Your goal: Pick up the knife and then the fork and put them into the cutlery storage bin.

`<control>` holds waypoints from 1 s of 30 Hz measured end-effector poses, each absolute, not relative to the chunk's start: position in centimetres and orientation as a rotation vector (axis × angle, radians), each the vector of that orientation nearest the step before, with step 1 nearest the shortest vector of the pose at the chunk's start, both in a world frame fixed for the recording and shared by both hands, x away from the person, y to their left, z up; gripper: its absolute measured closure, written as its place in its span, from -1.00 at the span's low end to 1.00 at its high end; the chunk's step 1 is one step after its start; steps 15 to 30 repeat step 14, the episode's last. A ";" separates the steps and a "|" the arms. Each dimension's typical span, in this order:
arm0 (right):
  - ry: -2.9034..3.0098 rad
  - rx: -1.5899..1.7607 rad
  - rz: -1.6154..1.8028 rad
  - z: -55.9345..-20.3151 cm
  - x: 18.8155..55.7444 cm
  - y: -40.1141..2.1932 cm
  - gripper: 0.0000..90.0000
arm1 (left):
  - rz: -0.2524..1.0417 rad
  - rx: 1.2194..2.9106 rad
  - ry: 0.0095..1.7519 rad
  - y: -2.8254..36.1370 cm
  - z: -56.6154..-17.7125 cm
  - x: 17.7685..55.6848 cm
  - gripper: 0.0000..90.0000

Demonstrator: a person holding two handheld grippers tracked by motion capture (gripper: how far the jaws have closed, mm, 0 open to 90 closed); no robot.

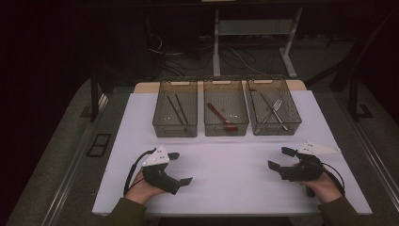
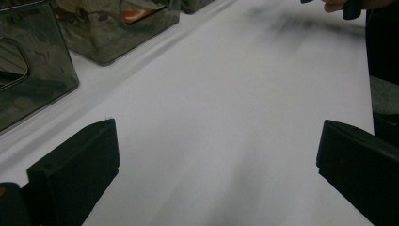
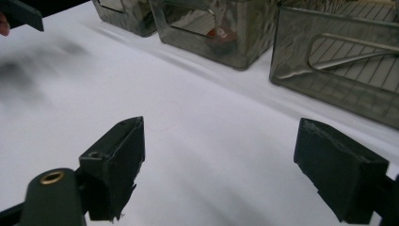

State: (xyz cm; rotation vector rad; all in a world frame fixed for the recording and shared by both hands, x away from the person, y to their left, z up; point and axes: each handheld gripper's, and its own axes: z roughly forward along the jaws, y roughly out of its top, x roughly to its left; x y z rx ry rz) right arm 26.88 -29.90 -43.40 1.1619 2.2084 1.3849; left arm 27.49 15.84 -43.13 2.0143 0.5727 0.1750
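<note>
Three smoky see-through bins stand in a row at the back of the white table. The left bin holds dark chopsticks, the middle bin a reddish spoon, and the right bin a metal fork. My left gripper rests at the front left, held in a hand, jaws wide open and empty. At the front right, my right gripper is also open, with only bare tabletop between its jaws. Both point toward the table's middle.
Behind the table are a desk's white legs and loose cables on a dark floor. A black frame lies on the floor to the left. The table's front edge runs just ahead of the person's sleeves.
</note>
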 end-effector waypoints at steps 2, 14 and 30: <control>2.216 1.160 1.384 -43.6 26.6 -29.8 -0.62 | 0.173 2.013 0.575 15.8 -43.1 27.5 -1.00; 2.289 1.102 1.296 -44.5 25.8 -29.8 -0.62 | 0.200 2.051 0.585 15.8 -43.3 27.5 -1.00; 2.289 1.102 1.296 -44.5 25.8 -29.8 -0.62 | 0.200 2.051 0.585 15.8 -43.3 27.5 -1.00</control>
